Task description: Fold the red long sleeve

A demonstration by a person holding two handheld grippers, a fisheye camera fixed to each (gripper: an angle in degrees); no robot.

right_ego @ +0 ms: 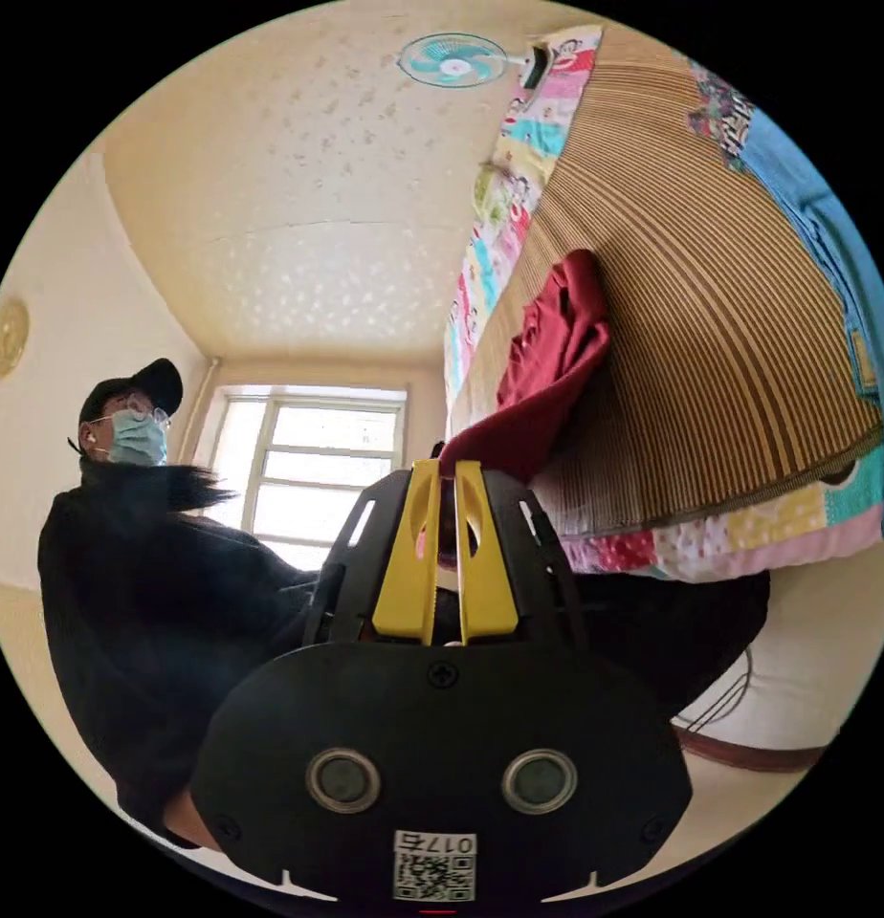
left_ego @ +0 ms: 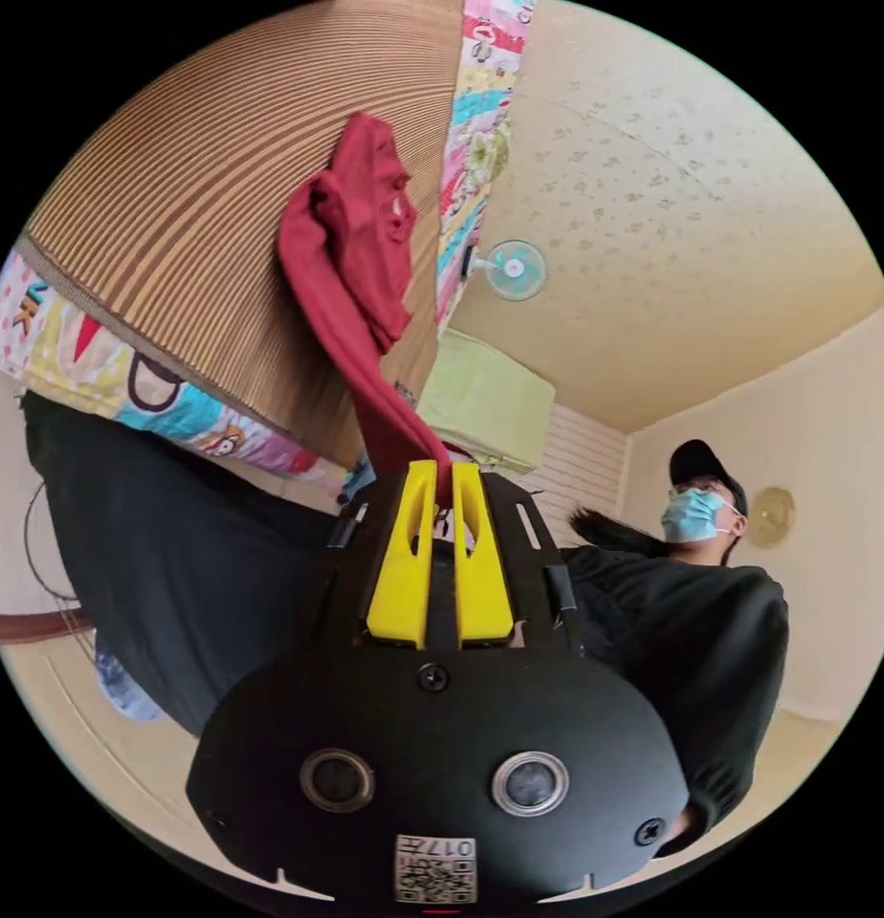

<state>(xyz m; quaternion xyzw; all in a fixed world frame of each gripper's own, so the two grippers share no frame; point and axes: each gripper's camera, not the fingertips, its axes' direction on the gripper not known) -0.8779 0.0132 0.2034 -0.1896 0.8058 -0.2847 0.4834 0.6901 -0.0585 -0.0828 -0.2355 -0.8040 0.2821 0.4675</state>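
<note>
Overhead, as both views are tilted, sits the brown ribbed bamboo mat (left_ego: 222, 191) that covers the bed, laid on a quilt with a bright cartoon-print border (left_ego: 98, 368). A blue cloth (right_ego: 825, 249) lies along the mat's far edge in the right gripper view. A person in a black top (right_ego: 145, 612) stands beside the bed, with a pale patterned ceiling and a teal wall fan (right_ego: 452, 59) beyond.

Task item: the dark red long-sleeve garment (left_ego: 351, 249) lies bunched in a heap on the mat, not spread. One strand of it stretches from the heap down to each tool.

Left gripper (left_ego: 442, 478), yellow jaws on a black body: the jaws stand nearly together with a taut red strand pinched between their tips. Right gripper (right_ego: 445, 473), same build: jaws likewise drawn close, red cloth entering between the tips. Fisheye distortion hides the exact contact here, so the pinch looks firm but is probably on an edge or cuff; which part I cannot tell.

Step in hand, as judged: the opening one, lifting and pulling the garment out of its heap. No fold is made yet.

Next move calls for: drawing the two held points apart to open the cloth, then laying it flat on the mat with sleeves out. Both pinches must hold under tension; the bunched middle may drag.
</note>
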